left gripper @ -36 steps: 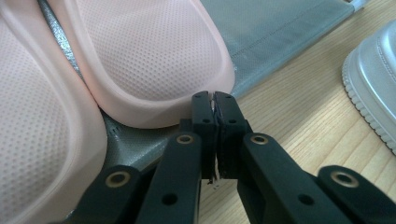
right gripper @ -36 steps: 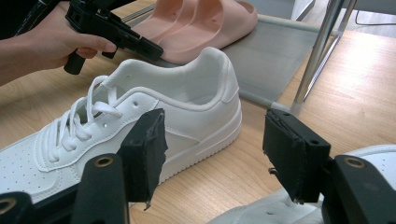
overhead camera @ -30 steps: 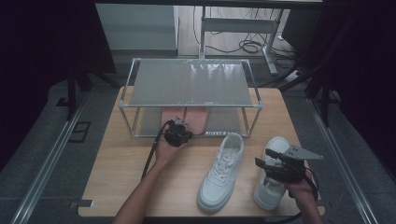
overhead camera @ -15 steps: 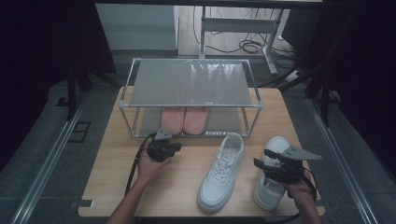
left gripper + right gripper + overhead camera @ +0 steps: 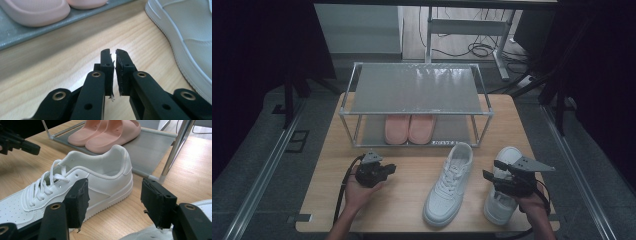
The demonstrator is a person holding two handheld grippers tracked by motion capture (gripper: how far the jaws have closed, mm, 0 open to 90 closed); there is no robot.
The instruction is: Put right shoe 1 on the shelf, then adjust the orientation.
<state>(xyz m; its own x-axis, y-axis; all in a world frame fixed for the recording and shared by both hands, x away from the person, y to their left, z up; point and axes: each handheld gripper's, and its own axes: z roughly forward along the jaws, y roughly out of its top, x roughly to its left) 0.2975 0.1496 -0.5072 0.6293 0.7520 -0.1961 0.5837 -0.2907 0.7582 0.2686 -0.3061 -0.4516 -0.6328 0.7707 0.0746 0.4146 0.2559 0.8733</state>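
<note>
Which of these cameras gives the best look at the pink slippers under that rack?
The right gripper view: the pink slippers sit close and sharp, side by side on the rack's lower shelf. The high view shows them small and shadowed; the left gripper view catches just their near ends.

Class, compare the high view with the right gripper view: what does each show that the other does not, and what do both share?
High view alone: the rack's top shelf, the right gripper over the second white sneaker, both forearms. Right gripper view alone: its open jaws up close, the heel opening of the nearer white sneaker. Shared: pink slippers on the lower shelf, the wooden table.
</note>
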